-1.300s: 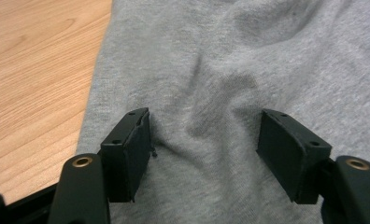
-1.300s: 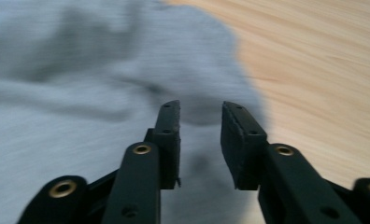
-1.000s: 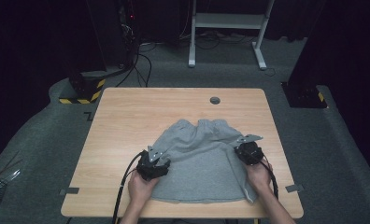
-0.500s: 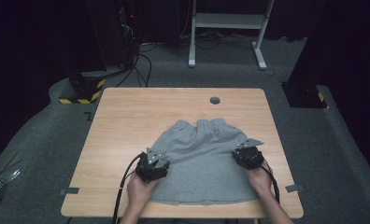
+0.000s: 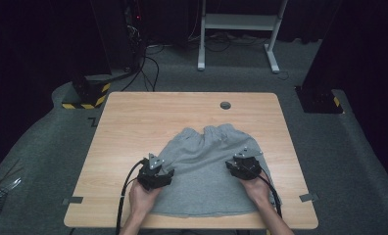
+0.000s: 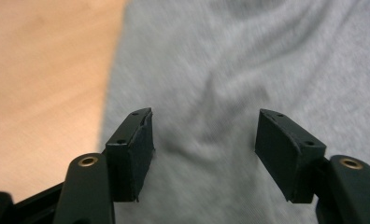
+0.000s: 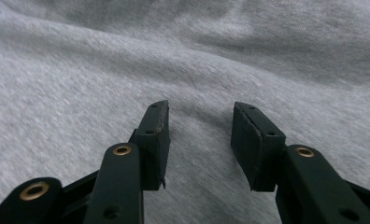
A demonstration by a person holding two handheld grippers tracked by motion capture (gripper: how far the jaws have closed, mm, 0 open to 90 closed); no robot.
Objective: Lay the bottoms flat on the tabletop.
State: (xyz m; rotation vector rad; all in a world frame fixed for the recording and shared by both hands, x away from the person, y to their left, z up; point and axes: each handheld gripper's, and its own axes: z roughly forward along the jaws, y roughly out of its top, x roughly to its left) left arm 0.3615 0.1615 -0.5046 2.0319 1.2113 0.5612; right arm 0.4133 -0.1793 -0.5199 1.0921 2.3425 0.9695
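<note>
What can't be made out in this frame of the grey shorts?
- Grey shorts, high view: the near corners are hidden under both hands.
- Left gripper, its own view: the cloth ahead is motion-blurred, so touch is unclear.
- Small dark disc on the table: too small to identify.

Black claw (image 7: 199, 140), brass rivets

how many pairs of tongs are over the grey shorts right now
2. The left tongs hang over the left part of the grey shorts, near their left edge; the right tongs over the right part. Both stand open; the right ones have just been opening, with nothing between them.
</note>
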